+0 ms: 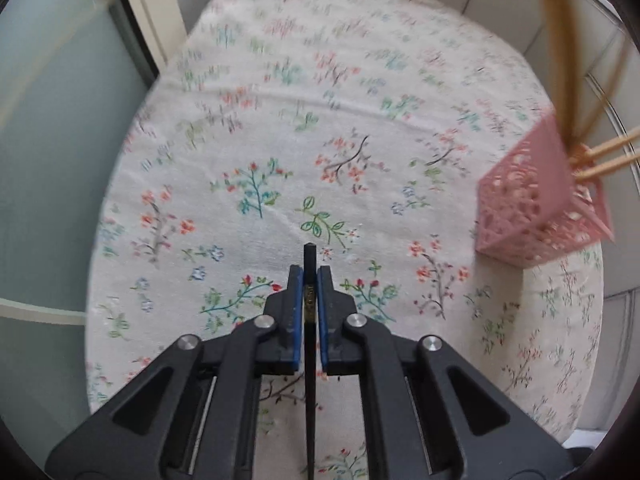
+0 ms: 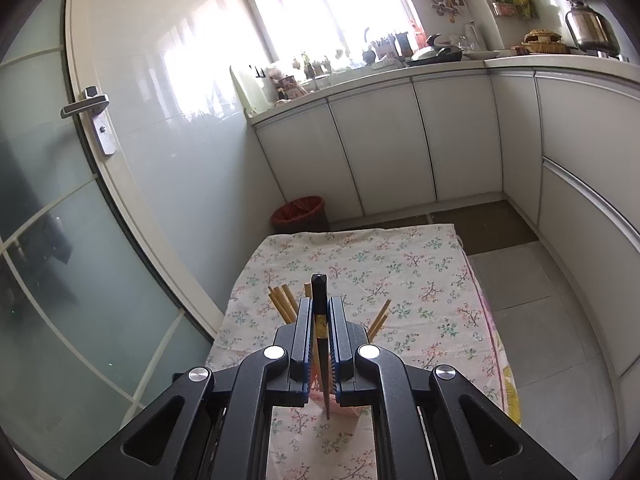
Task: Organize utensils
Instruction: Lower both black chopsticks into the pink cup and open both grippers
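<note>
Each claw, left (image 1: 309, 280) and right (image 2: 320, 312), pinches one black chopstick (image 1: 309, 320) near its blunt end, pink holder (image 1: 536, 208) up-right of left claw; thin sticks may pivot and slip.

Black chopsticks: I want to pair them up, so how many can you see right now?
2. One black chopstick is clamped in the left gripper above the floral cloth; the other black chopstick is clamped in the right gripper. More may hide in the pink basket.
</note>
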`<action>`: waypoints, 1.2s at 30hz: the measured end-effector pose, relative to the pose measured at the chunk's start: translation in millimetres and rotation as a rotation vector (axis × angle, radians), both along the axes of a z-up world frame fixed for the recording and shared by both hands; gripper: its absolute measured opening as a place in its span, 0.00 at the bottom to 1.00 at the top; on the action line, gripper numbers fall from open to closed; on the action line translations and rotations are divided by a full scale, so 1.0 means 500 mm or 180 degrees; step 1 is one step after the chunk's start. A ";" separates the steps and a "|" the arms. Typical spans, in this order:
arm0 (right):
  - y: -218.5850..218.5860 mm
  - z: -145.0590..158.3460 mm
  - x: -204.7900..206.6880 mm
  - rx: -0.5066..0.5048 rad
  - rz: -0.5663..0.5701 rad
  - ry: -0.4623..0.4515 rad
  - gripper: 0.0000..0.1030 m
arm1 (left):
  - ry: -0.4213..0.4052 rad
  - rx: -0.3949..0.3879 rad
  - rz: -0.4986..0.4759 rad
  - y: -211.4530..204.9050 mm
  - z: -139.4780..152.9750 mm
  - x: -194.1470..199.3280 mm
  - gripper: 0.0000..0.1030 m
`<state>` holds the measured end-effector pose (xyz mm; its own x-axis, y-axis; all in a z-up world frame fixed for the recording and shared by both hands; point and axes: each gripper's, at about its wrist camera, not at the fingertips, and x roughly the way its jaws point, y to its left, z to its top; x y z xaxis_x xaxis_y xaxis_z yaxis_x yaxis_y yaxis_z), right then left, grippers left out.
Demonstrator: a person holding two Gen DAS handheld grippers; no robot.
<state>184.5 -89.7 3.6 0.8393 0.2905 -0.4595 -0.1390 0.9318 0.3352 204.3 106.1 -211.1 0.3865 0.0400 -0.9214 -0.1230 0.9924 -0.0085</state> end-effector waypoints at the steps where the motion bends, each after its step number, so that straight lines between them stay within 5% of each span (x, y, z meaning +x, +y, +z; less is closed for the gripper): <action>1: -0.001 0.003 -0.001 0.0016 -0.0008 -0.0008 0.08 | -0.0127 0.0018 -0.0059 -0.008 0.024 -0.018 0.07; 9: -0.001 0.013 -0.017 0.0057 -0.0038 -0.0010 0.08 | -0.1033 0.0097 -0.0403 -0.018 0.215 -0.131 0.07; 20: 0.006 0.054 -0.022 0.0024 -0.0073 -0.0096 0.08 | -0.1702 -0.0267 -0.0726 -0.029 0.394 -0.129 0.07; 29: 0.016 0.092 0.005 -0.0027 -0.0089 -0.0214 0.08 | -0.1910 -0.0367 -0.0927 -0.077 0.474 -0.082 0.07; 36: 0.022 0.056 0.046 -0.0001 -0.0099 -0.0170 0.08 | -0.1851 -0.0460 -0.0992 -0.114 0.448 -0.043 0.07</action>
<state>207.5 -78.8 31.6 0.8713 0.2637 -0.4139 -0.1277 0.9361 0.3278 183.1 48.9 13.0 0.7947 -0.2618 -0.5477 0.2336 0.9646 -0.1222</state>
